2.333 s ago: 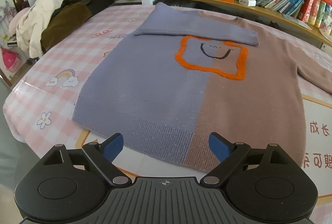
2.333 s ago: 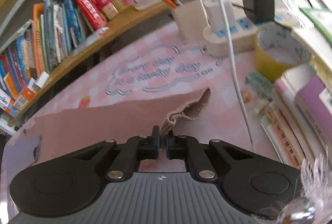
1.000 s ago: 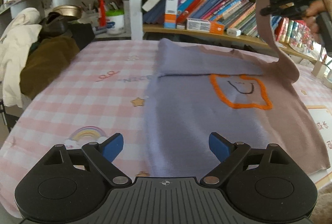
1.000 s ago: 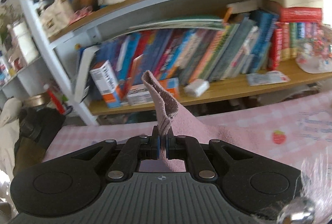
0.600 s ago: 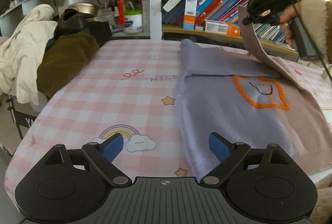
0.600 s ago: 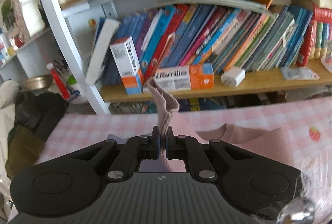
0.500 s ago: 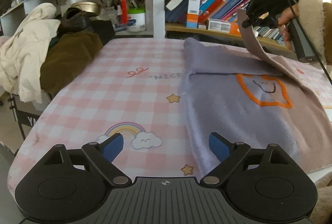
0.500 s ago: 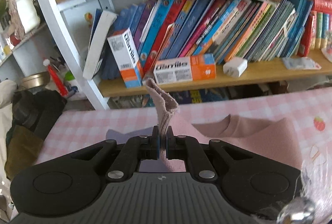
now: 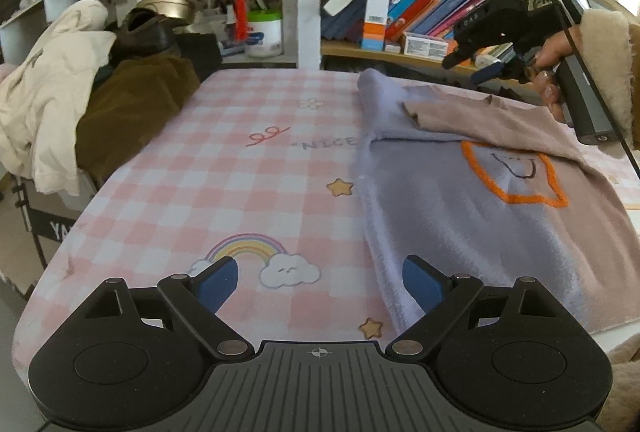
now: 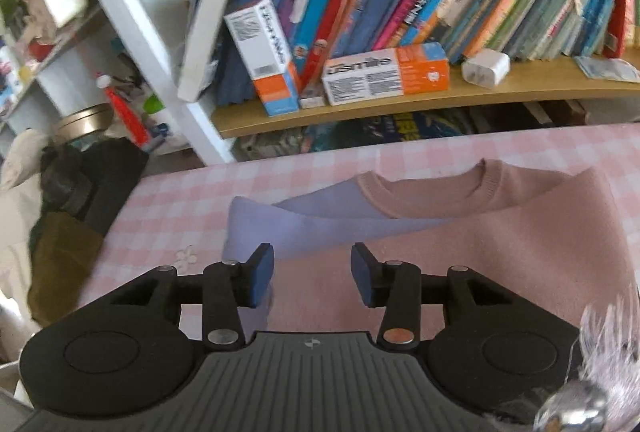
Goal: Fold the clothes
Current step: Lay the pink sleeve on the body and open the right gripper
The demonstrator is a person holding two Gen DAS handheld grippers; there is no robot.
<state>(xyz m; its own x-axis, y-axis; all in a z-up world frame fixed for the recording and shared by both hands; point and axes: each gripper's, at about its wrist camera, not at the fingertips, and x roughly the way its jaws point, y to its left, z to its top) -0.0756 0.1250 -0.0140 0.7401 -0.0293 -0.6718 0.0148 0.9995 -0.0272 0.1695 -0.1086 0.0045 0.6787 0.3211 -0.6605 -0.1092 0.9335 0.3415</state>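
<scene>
A sweater [image 9: 472, 200], half lavender and half dusty pink with an orange smiley patch [image 9: 514, 174], lies flat on the pink checked table [image 9: 248, 176]. Both sleeves are folded across its chest: the lavender one underneath, the pink sleeve [image 9: 480, 124] on top. In the right wrist view the pink sleeve [image 10: 460, 256] lies below the collar [image 10: 432, 192]. My right gripper [image 10: 312, 280] is open and empty just above that sleeve; it shows in the left wrist view [image 9: 468, 66] over the sweater's neck. My left gripper [image 9: 318, 284] is open and empty, near the table's front edge beside the sweater's left hem.
A bookshelf [image 10: 400, 32] full of books and boxes runs along the table's far side. A heap of cream and brown clothes [image 9: 80, 100] lies at the table's far left. The tablecloth left of the sweater carries only printed rainbow and star pictures.
My right gripper has opened and let go of the pink sleeve, which now lies across the chest over the lavender sleeve. The left gripper has barely moved.
</scene>
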